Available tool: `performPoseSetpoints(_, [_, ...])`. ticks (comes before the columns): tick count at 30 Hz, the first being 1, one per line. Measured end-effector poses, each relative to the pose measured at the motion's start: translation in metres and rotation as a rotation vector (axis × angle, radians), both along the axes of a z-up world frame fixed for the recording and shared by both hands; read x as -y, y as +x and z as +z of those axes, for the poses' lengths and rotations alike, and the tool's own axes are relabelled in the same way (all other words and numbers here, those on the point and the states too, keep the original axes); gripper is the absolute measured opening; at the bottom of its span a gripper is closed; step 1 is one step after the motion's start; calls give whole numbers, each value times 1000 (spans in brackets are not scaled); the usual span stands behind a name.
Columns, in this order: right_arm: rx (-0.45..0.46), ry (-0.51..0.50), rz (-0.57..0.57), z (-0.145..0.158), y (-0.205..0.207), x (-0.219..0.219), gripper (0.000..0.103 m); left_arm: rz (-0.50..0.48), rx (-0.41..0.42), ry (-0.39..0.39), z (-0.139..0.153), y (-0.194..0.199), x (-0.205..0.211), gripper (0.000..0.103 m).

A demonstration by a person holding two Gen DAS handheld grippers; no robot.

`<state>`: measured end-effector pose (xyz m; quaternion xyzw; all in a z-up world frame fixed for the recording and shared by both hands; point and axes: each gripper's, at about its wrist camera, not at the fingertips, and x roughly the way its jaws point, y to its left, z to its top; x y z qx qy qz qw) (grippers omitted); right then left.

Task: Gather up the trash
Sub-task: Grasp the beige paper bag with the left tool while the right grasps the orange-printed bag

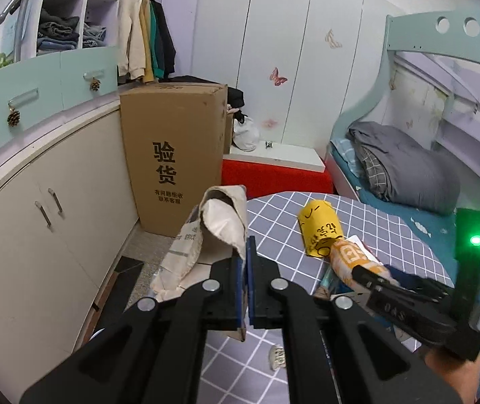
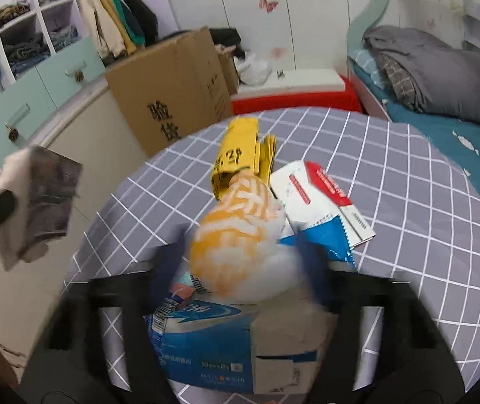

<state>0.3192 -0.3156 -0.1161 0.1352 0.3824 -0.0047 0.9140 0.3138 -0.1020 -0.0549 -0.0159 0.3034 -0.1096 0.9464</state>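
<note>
The left tool (image 1: 247, 262) is closed on a crumpled paper bag (image 1: 219, 222), held over the left edge of the tabletop (image 1: 273, 229). The right tool (image 2: 240, 262), partly open, has its blue fingers (image 2: 310, 262) around an orange-white wrapper (image 2: 240, 229); whether they press it, I cannot tell. Near it lie a yellow packet (image 2: 236, 148), a red-white carton (image 2: 320, 195) and a blue box (image 2: 202, 340).

A grey cloth with a white grid, matt and smooth, covers the tabletop (image 2: 408, 202). On it lie a crumpled yellow paper bag (image 2: 236, 148), a glossy orange-and-white plastic wrapper (image 2: 236, 232), a flattened white-and-red carton (image 2: 320, 195) and a blue printed cardboard box (image 2: 206, 343). The left tongs (image 1: 246, 262), matt black plastic with metal rivets, pinch a torn, rough, beige paper wrapper (image 1: 219, 222). A plain brown corrugated cardboard box (image 1: 172, 155) stands behind.
</note>
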Motion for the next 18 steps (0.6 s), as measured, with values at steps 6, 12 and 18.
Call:
performPoseSetpoints(6, [59,-66,-14,21,-22,-14,34,-3,-9,-46,1,-5,-25,2])
performPoseSetpoints(12, [148,-90,41,56,-47,-52,34,4,-22,-98,1,-14,-56,2])
performPoseSetpoints(18, [175,-83,173,68,-51,-116,34,55,-29,-122,-3,-28,-103,2])
